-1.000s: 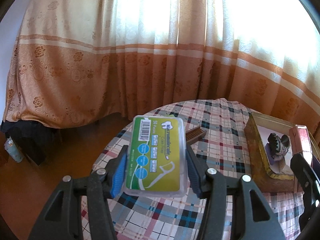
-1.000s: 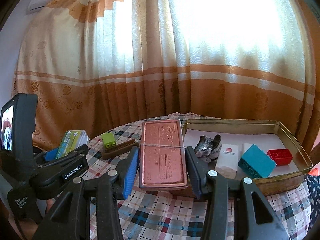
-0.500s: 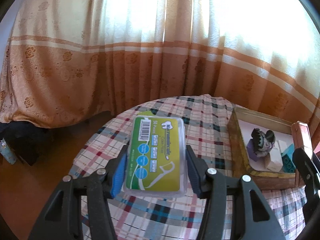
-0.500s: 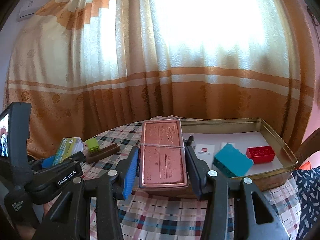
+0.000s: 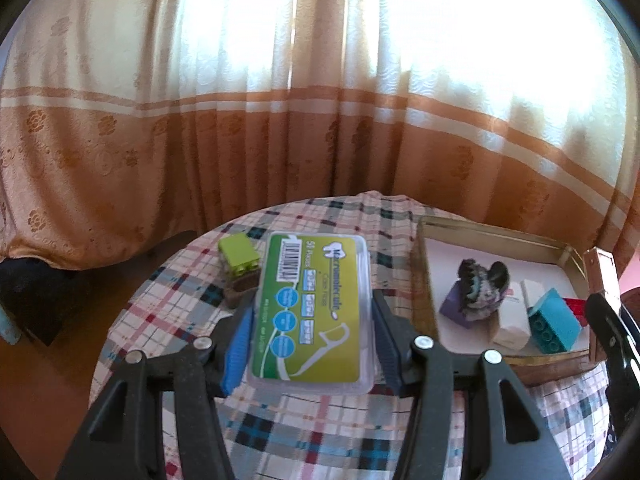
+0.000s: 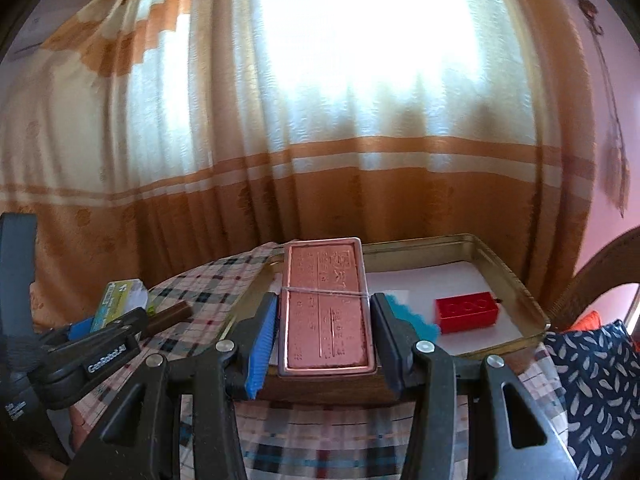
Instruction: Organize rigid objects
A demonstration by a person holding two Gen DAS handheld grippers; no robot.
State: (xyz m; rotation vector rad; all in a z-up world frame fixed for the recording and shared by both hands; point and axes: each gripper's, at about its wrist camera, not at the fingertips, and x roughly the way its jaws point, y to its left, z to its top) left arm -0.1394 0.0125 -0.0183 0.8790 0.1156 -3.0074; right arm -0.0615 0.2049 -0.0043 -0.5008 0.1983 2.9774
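Curtained counter [image 5: 340, 432]: both jaws clamp boxes, floss box [image 5: 310, 312] left, copper tin [image 6: 326, 304] right; each should clear the tray [image 6: 516, 284] rim before lowering flat.

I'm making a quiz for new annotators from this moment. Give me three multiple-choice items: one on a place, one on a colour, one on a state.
1. Where does the small lime-green toy brick sit?
A. inside the tray
B. on the checked tablecloth, outside the tray
C. between the right tool's pads

2. What colour is the toy brick lying farthest right in the shallow gold metal tray?
A. red
B. yellow
C. white

3. What is the state of the left tool?
A. open and empty
B. shut on a teal brick
C. shut on the clear plastic floss-pick box with a green label

Answers:
1 B: it rests on the cloth left of the tray.
2 A: the right wrist view shows it red.
3 C: both pads press the box's sides.
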